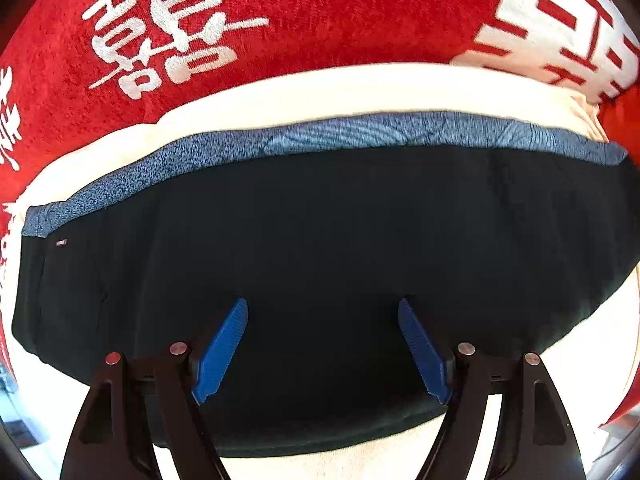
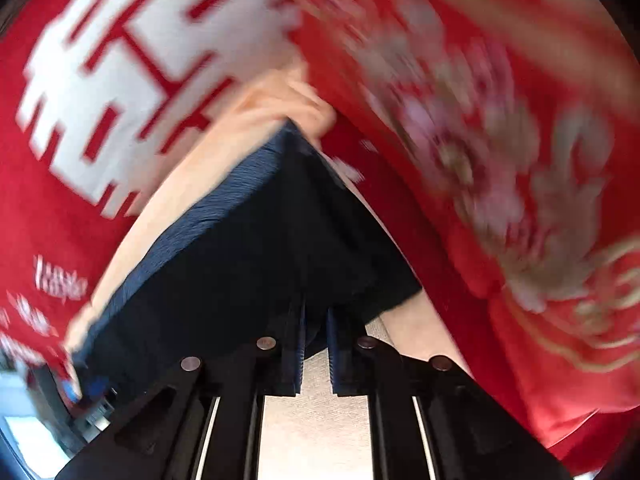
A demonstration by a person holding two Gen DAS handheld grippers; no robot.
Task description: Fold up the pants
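The dark navy pants lie folded flat, with a blue patterned waistband along the far edge, on a cream cloth. My left gripper is open, its blue fingers spread just above the near part of the pants and holding nothing. In the blurred right wrist view the pants rise to a peak with the waistband on the left. My right gripper is nearly shut, its fingertips pinching the pants' near edge.
A red blanket with white characters covers the surface beyond the pants. In the right wrist view the red blanket shows white characters on the left and a floral pattern on the right. The cream cloth lies under the right gripper.
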